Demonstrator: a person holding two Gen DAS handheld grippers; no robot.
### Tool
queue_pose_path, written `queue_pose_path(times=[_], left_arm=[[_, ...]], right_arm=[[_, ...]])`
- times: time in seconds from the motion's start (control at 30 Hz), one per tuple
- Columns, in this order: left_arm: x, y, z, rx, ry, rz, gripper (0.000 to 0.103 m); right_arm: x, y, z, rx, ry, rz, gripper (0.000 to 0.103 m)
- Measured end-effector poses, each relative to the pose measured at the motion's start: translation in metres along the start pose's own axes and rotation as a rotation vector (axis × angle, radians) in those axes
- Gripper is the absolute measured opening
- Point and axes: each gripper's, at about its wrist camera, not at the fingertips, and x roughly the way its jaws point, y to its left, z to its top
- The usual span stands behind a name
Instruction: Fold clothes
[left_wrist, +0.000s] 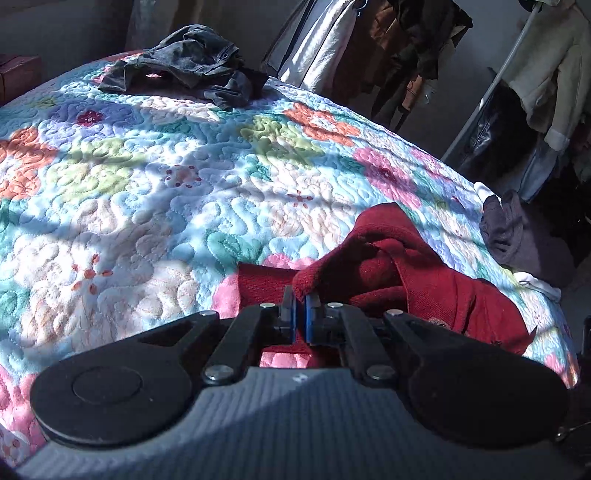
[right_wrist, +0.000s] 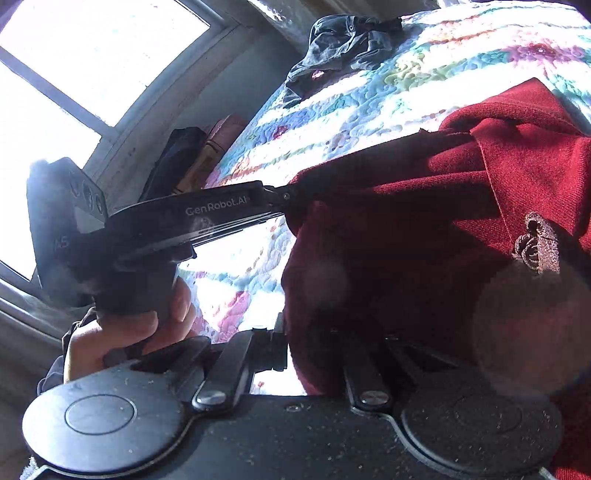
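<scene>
A sunlit bed under a floral quilt (left_wrist: 155, 192) filled the view, and you held the red garment (left_wrist: 413, 280) near its edge, left tongs (left_wrist: 300, 306) and right tongs (right_wrist: 295, 350) each pinched narrow on a fold, apparently to lift and spread it for folding.

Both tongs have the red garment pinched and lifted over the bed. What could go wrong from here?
1. The left tongs pinch only a thin edge of the red garment; it may slip free.
2. In the right wrist view the garment drapes over the right tongs, hiding the grip.
3. The garment hangs bunched, so a fold could trap creases.
</scene>
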Motion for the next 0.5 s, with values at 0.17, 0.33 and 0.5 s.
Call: queue_pose_path(times=[0.17, 0.33, 0.5], left_arm=[[0.017, 0.004, -0.021, -0.038, 0.087, -0.019, 0.004], [0.012, -0.008, -0.023, 0.028, 0.094, -0.057, 0.005], [-0.001, 0.002, -0.012, -0.02, 0.096, -0.105, 0.018]], right_arm=[[0.005, -0.013, 0.003, -0.003, 0.028, -0.103, 0.015], [-0.041, -0.009, 0.016, -0.092, -0.045, -0.18, 0.046], [-0.075, -0.007, 0.053, -0.152, -0.082, -0.263, 0.051]])
